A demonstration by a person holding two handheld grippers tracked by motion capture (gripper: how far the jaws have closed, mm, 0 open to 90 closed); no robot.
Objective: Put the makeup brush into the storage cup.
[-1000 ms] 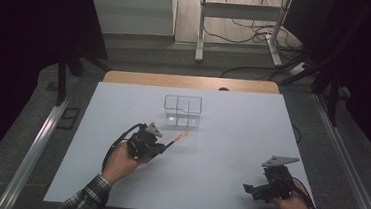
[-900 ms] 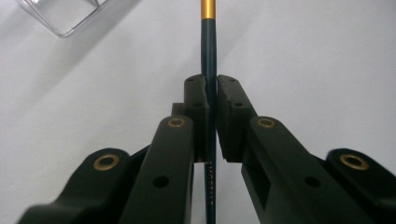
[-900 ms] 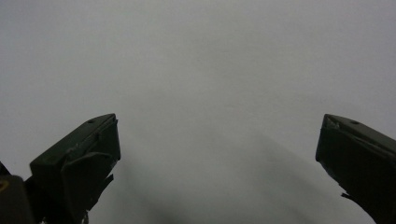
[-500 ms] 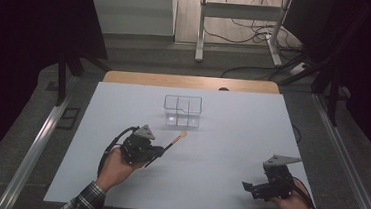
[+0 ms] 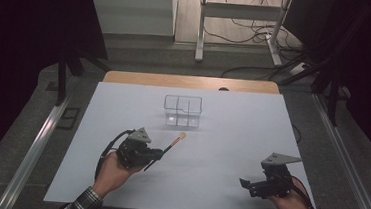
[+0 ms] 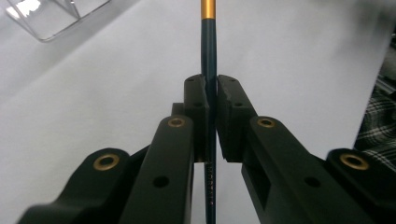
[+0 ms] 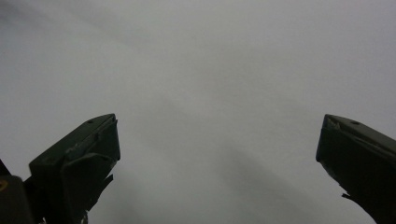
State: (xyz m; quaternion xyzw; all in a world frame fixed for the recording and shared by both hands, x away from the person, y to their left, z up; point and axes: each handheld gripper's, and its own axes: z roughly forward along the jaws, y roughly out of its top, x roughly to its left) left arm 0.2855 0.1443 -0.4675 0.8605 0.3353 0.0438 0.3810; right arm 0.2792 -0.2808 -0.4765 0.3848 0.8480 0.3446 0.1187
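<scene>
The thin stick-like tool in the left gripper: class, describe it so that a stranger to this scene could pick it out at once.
Start at the white table and find the clear divided box near its far middle. Just in front of that box, the left gripper is shut on a slim dark-handled brush. Its gold band and pale tip pointing toward the box set it apart; nothing else there is long and thin.
</scene>
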